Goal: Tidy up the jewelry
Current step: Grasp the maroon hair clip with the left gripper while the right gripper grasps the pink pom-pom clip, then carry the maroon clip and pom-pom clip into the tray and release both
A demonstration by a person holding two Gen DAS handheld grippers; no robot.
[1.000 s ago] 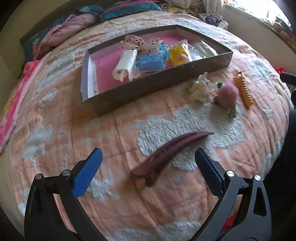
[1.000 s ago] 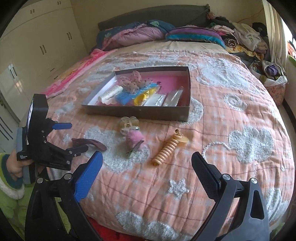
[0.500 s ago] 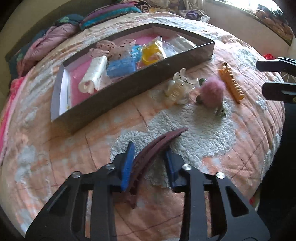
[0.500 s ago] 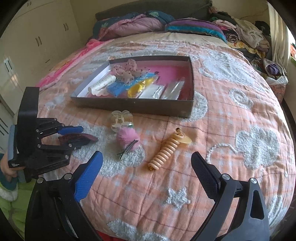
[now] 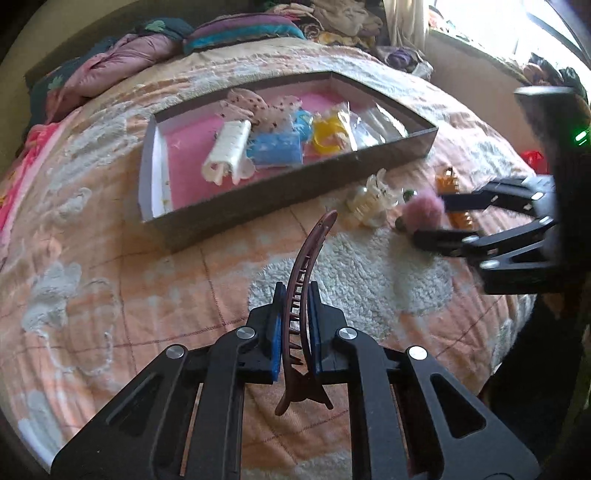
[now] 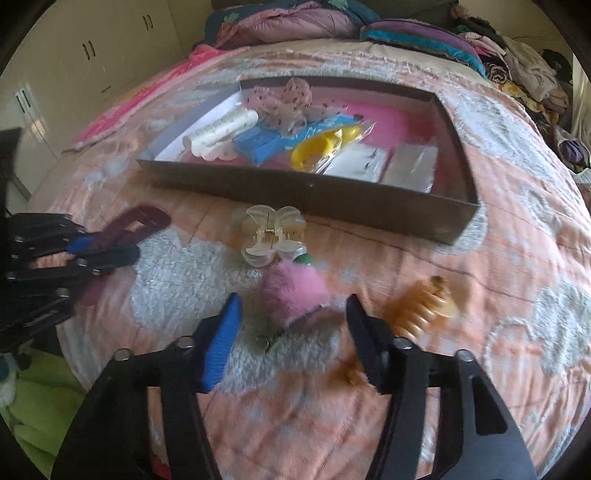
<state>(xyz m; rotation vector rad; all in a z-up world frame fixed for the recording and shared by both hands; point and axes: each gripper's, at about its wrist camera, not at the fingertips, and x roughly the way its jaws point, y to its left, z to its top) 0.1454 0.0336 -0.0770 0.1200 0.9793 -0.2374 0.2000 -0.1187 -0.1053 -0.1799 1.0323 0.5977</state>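
My left gripper (image 5: 296, 306) is shut on a long maroon hair clip (image 5: 304, 280) and holds it above the bedspread; it also shows in the right wrist view (image 6: 136, 225). My right gripper (image 6: 291, 325) is open, its fingers on either side of a pink pompom clip (image 6: 295, 291), which also shows in the left wrist view (image 5: 423, 212). A clear claw clip (image 6: 271, 236) and an orange spiral clip (image 6: 421, 314) lie nearby. The dark box (image 5: 258, 199) with pink lining holds several hair accessories.
The peach quilted bedspread (image 5: 110, 277) covers the bed. Pillows and folded blankets (image 6: 288, 22) lie at the head. A pile of clothes (image 6: 524, 74) sits at the far right. White wardrobes (image 6: 74, 55) stand to the left.
My left gripper has shut on the maroon clip and lifted it. My right gripper has moved down and forward to straddle the pink pompom clip.
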